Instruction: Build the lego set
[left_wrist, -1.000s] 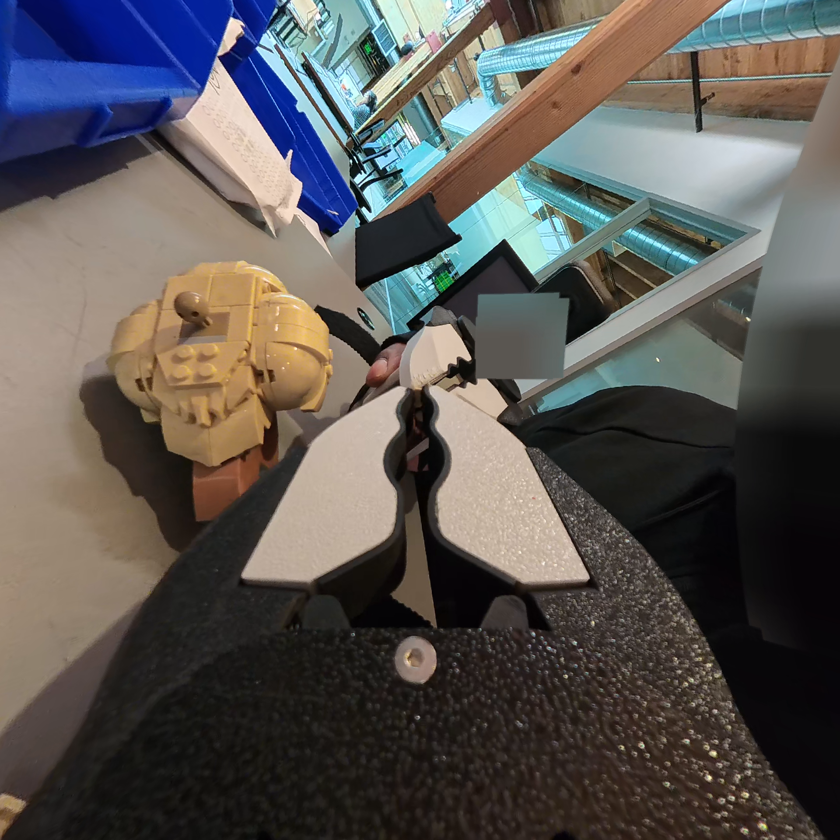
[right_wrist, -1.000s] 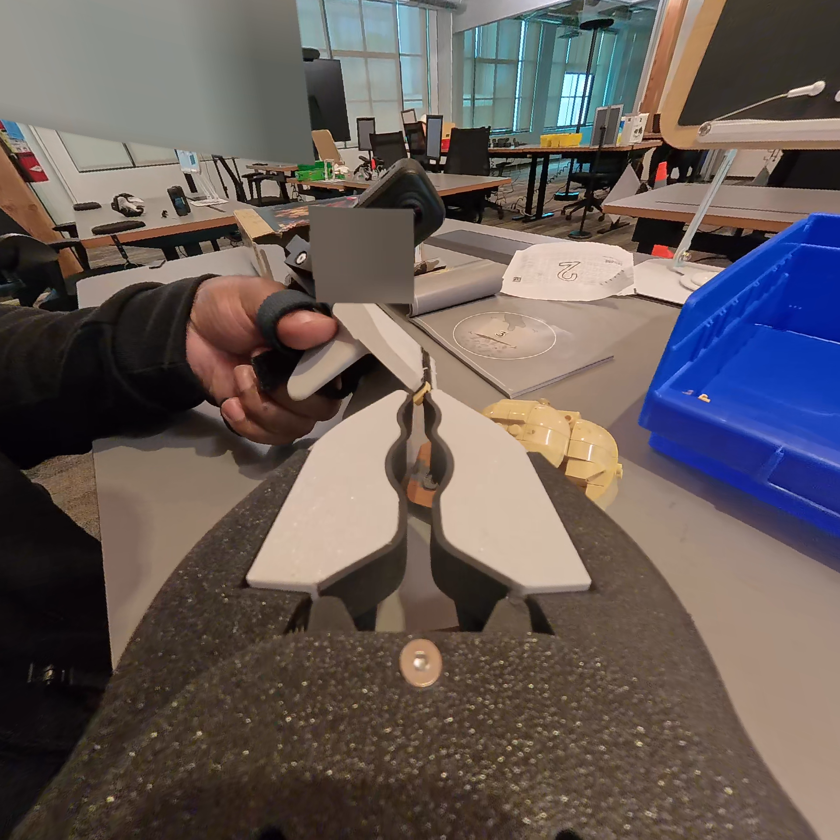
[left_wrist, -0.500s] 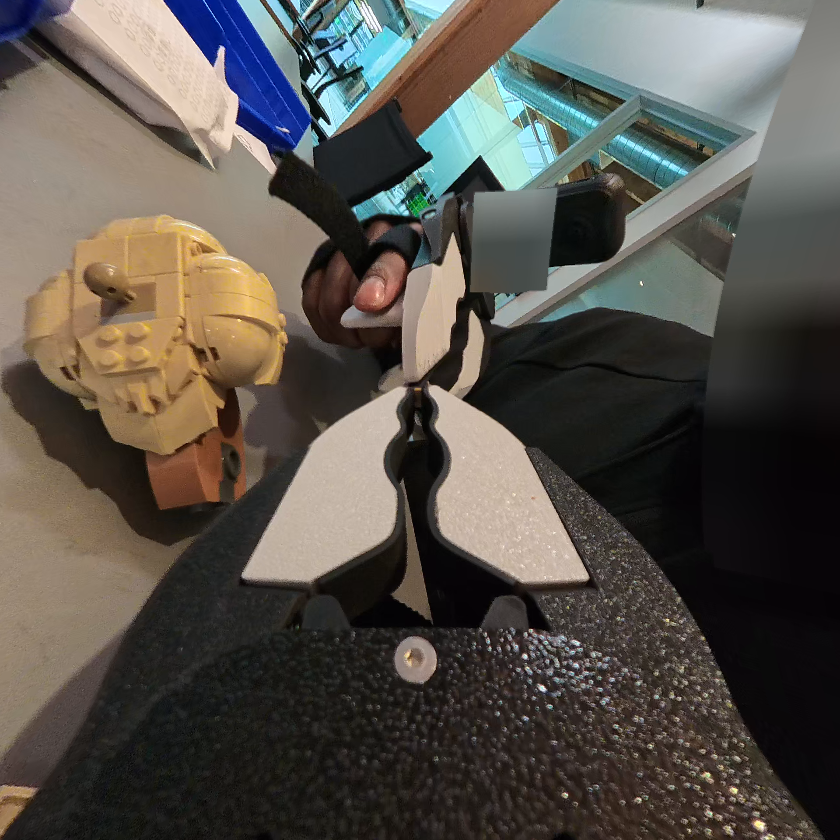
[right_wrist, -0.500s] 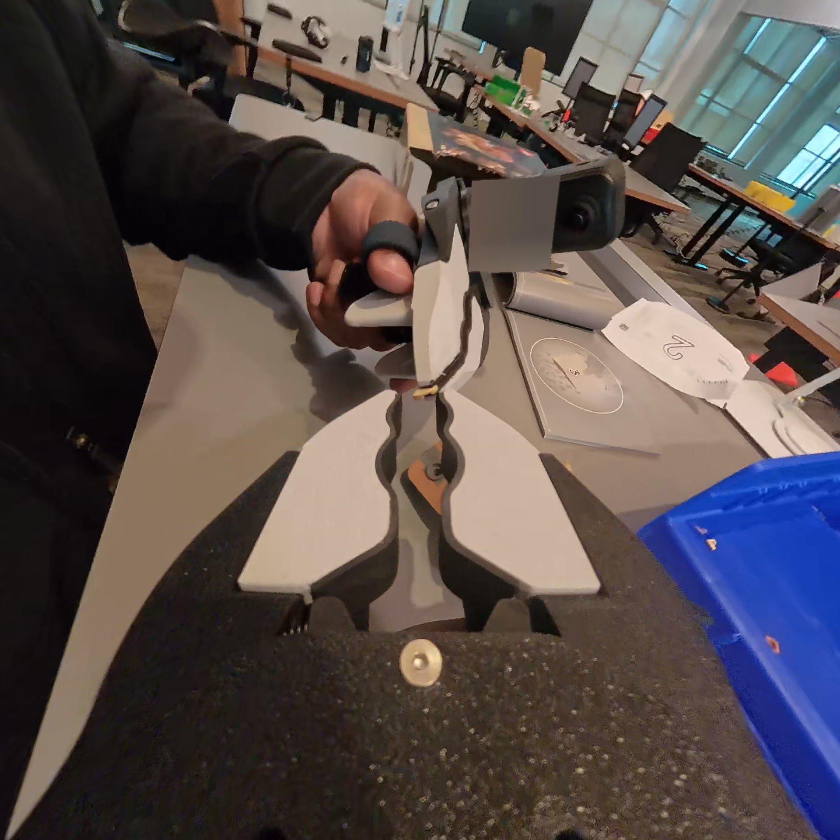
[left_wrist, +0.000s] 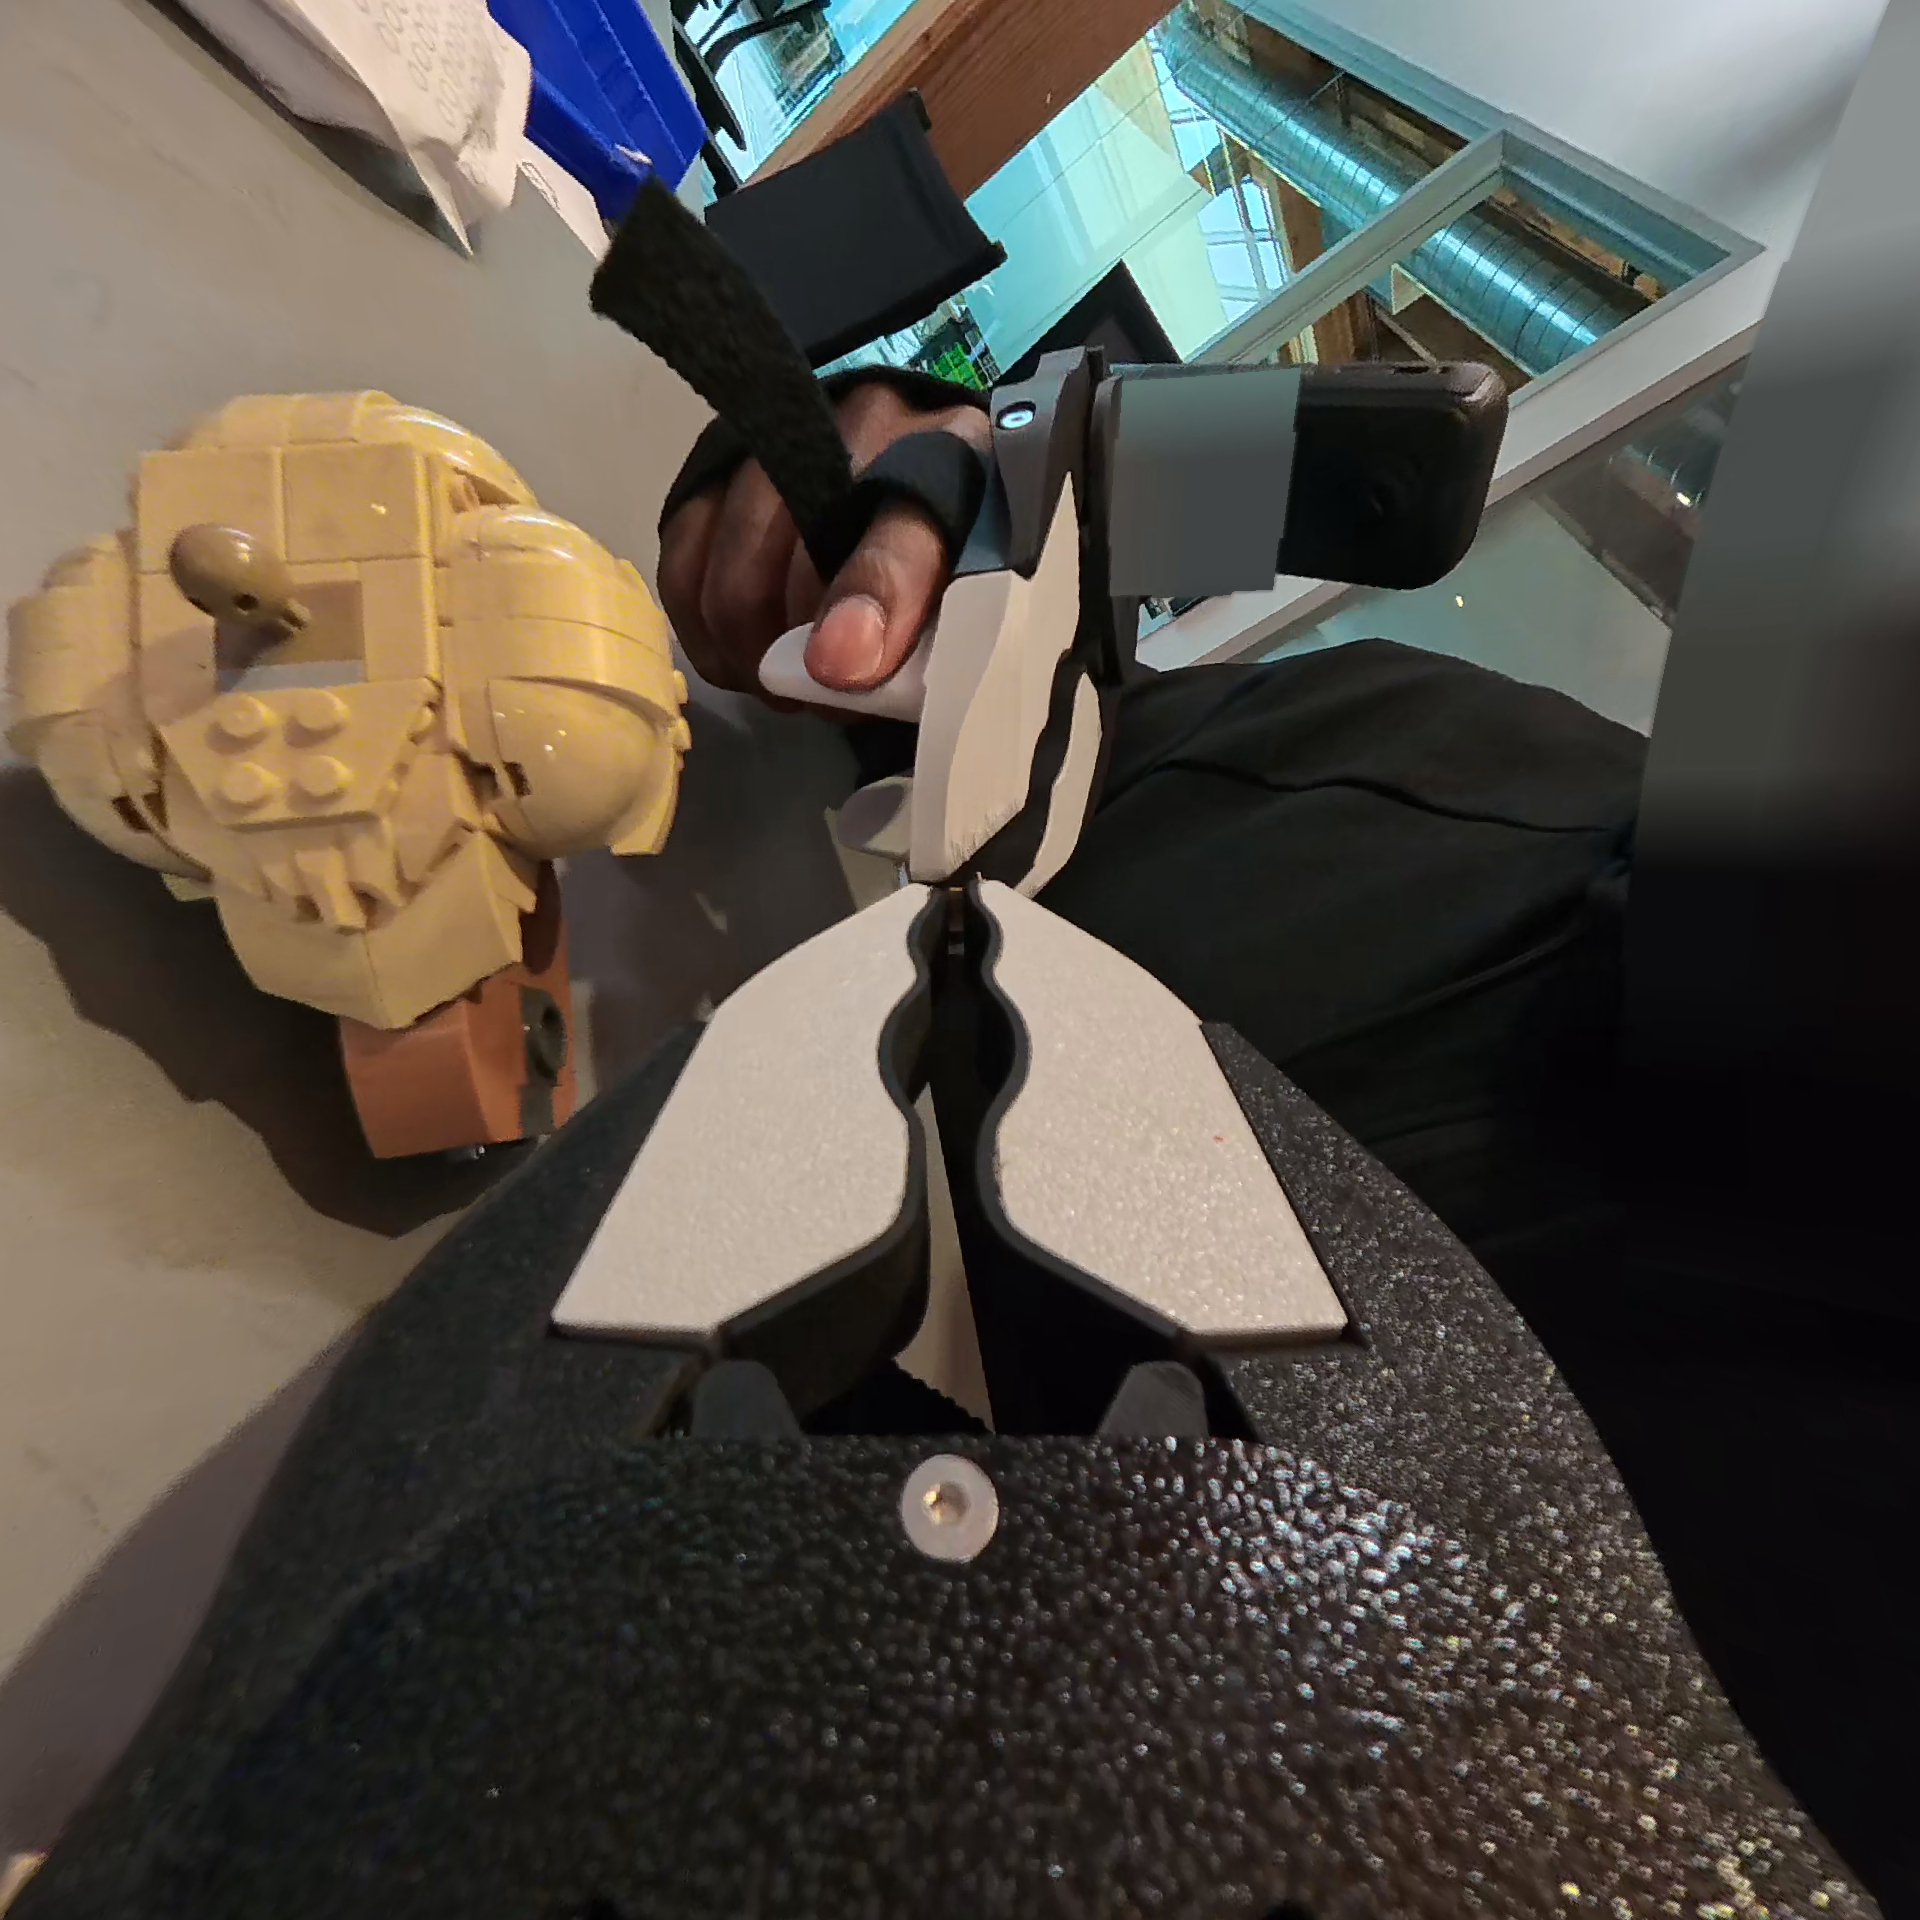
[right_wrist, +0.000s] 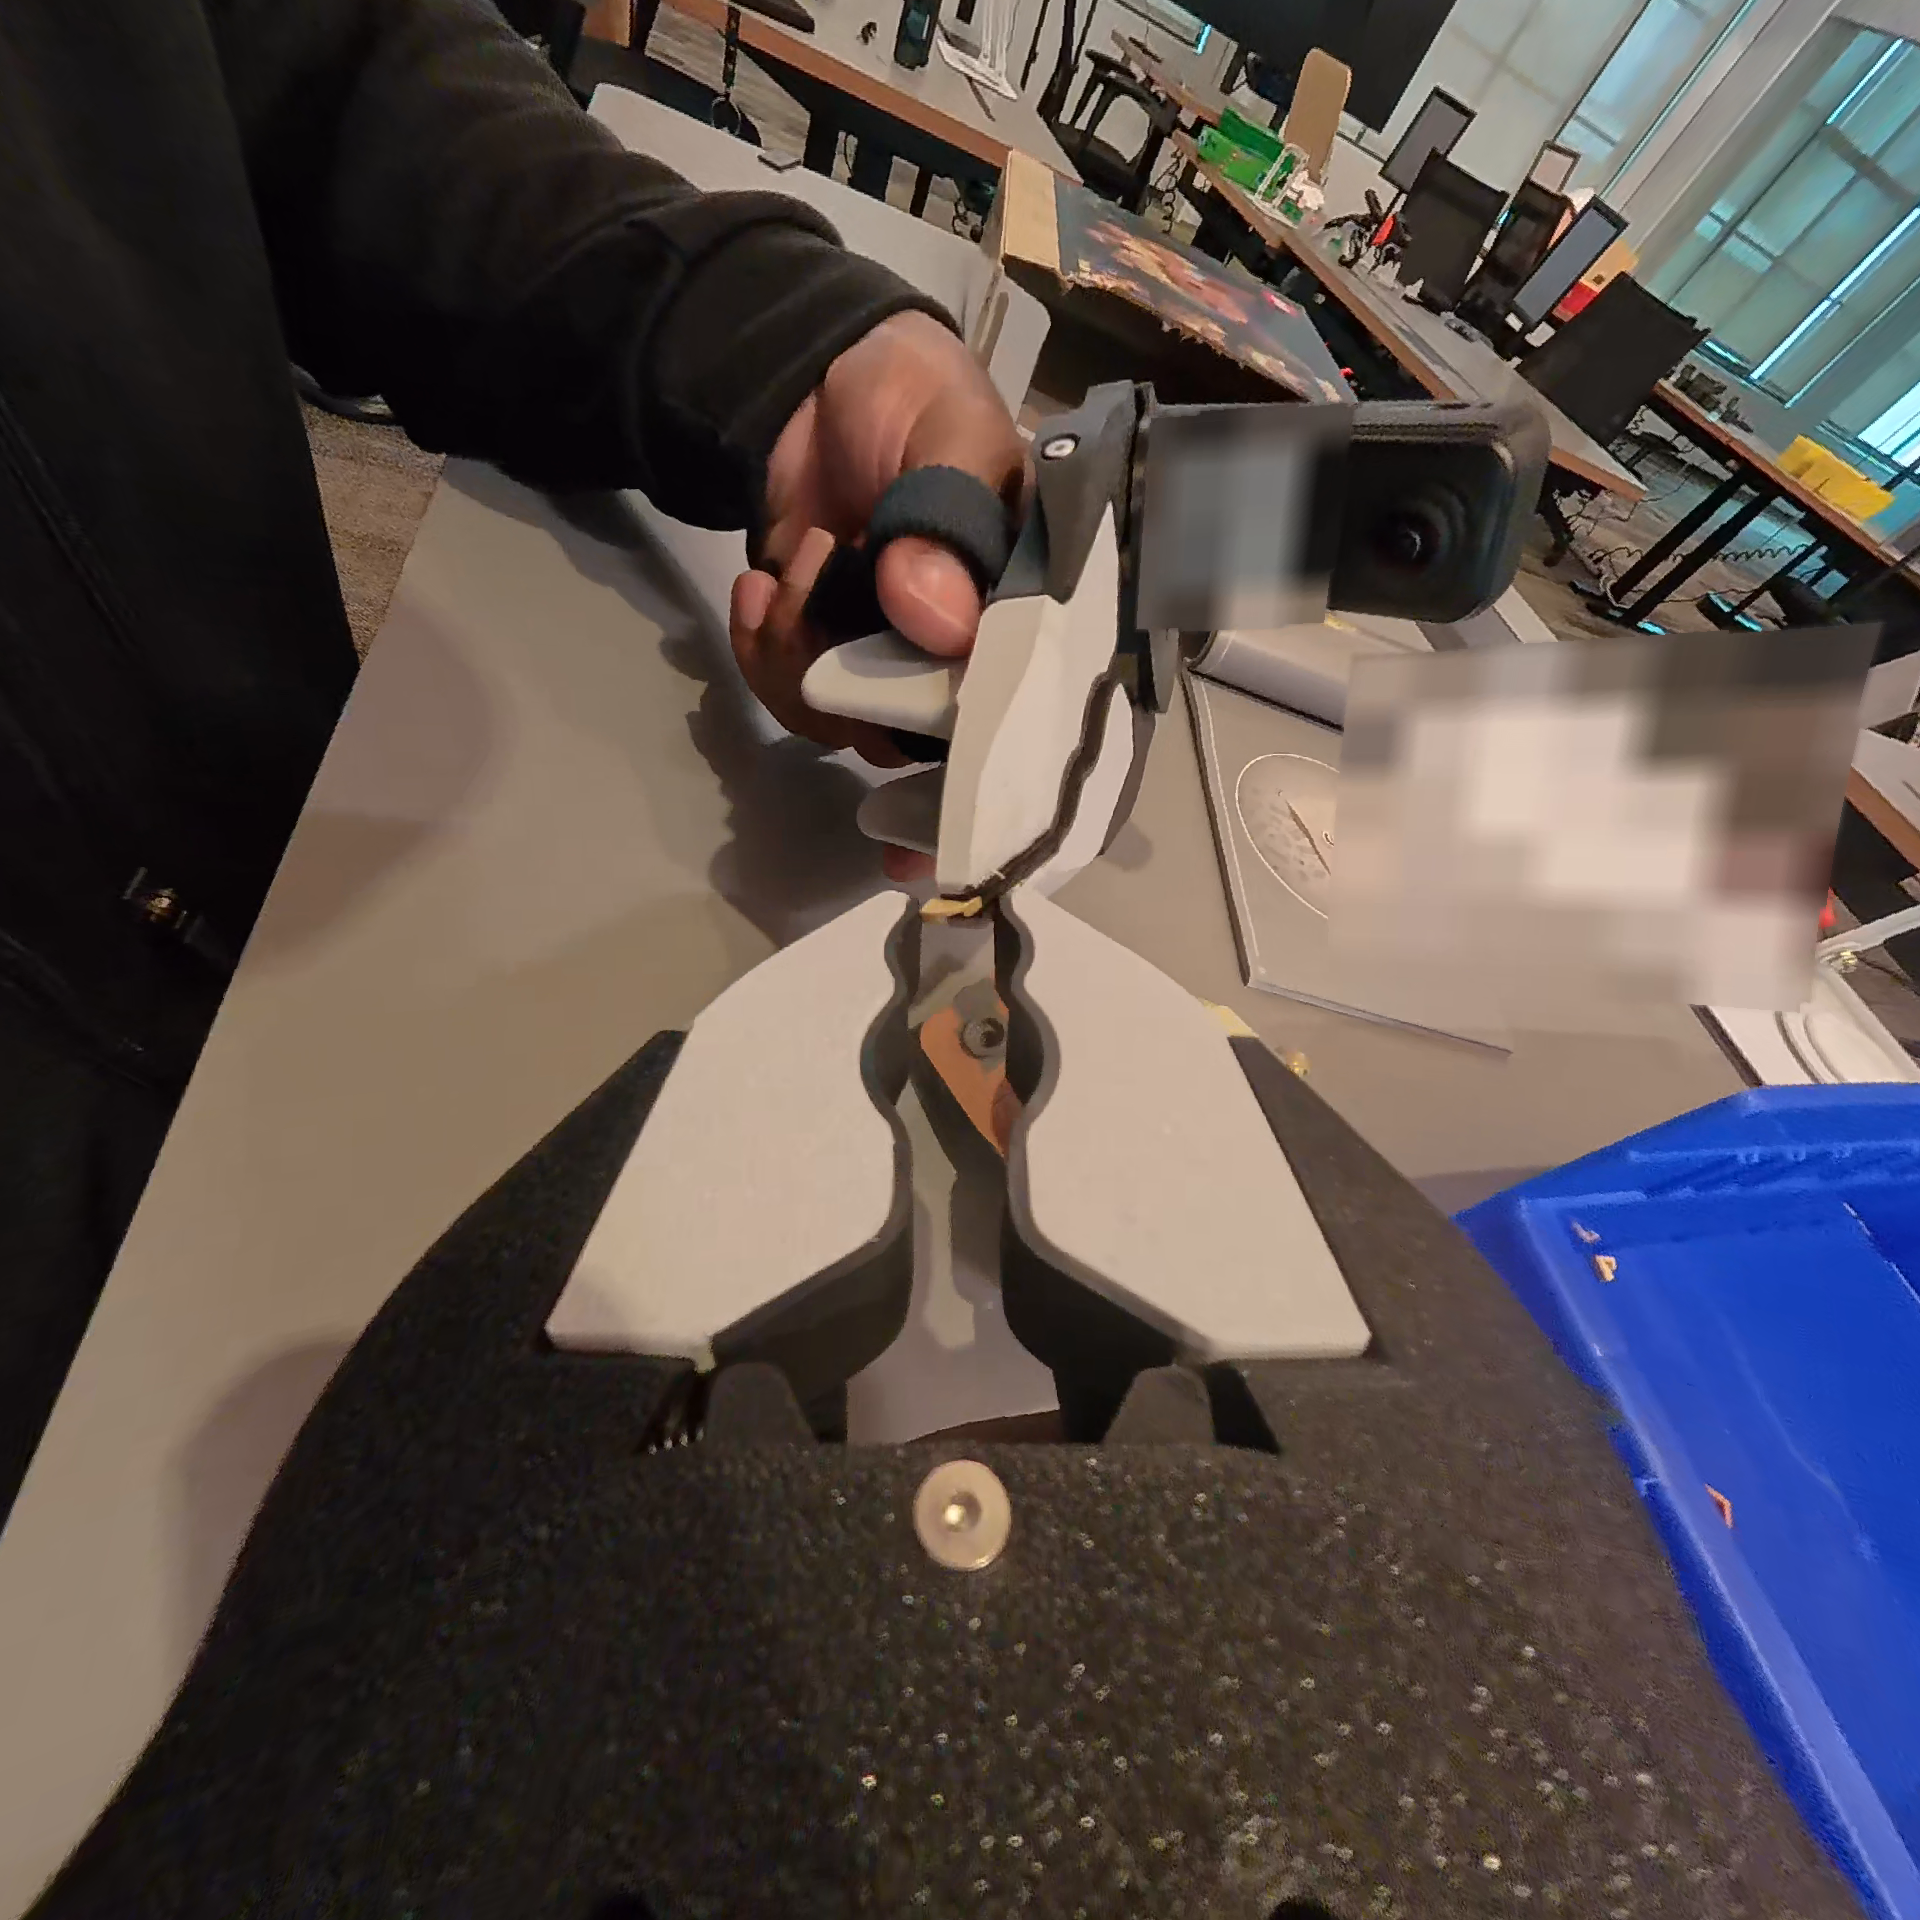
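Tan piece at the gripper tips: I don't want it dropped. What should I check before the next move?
1. Left gripper jaws shut: ok.
2. Tan piece at the left gripper's tips: ok, seen in the right wrist view.
3. Right gripper jaws apart: ok.
4. Right gripper's pads off the tan piece: cannot tell.
5. Model resting on the table, apart from both grippers: ok.
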